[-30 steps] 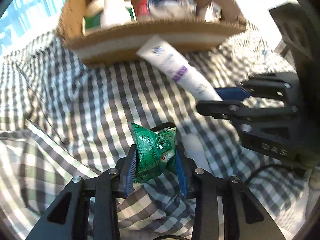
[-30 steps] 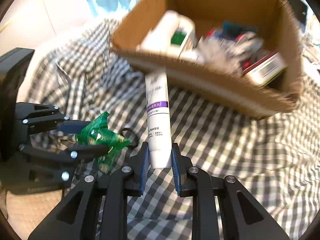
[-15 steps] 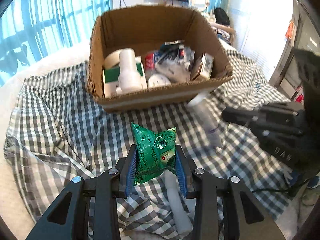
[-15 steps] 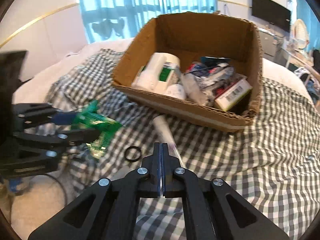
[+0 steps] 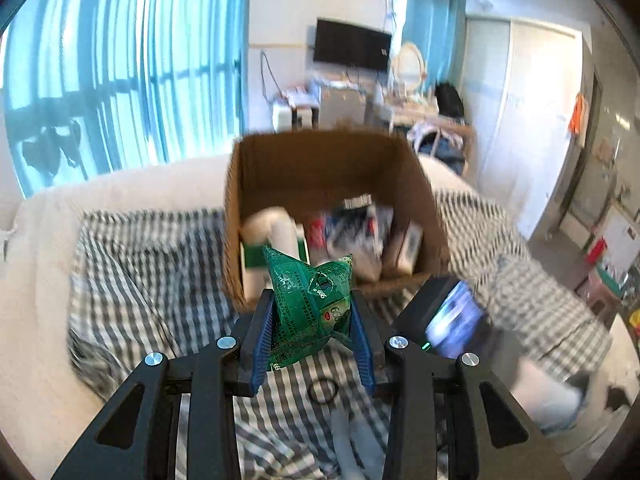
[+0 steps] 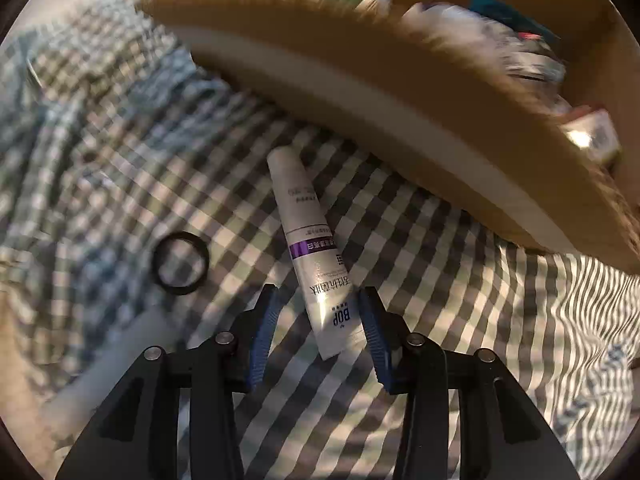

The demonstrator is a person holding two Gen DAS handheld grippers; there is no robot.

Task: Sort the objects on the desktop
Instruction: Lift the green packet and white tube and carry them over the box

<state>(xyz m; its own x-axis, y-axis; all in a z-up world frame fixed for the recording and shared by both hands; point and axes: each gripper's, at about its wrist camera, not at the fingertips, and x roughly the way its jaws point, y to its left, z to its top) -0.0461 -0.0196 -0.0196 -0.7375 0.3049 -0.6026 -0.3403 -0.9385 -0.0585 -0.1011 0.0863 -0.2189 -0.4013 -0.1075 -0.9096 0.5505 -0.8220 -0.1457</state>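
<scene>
Green packet [image 5: 310, 306] clenched in left gripper [image 5: 312, 340], bound for box [image 5: 424, 184]; right gripper [image 6: 320, 338] jaws opening astride tube [image 6: 308, 240]; needs regrasp.

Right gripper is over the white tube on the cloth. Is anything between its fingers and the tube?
Nothing visible. The white tube lies bare on the checked cloth, its flat end already between the opening pads of the right gripper. The black ring sits apart, to the left.
</scene>
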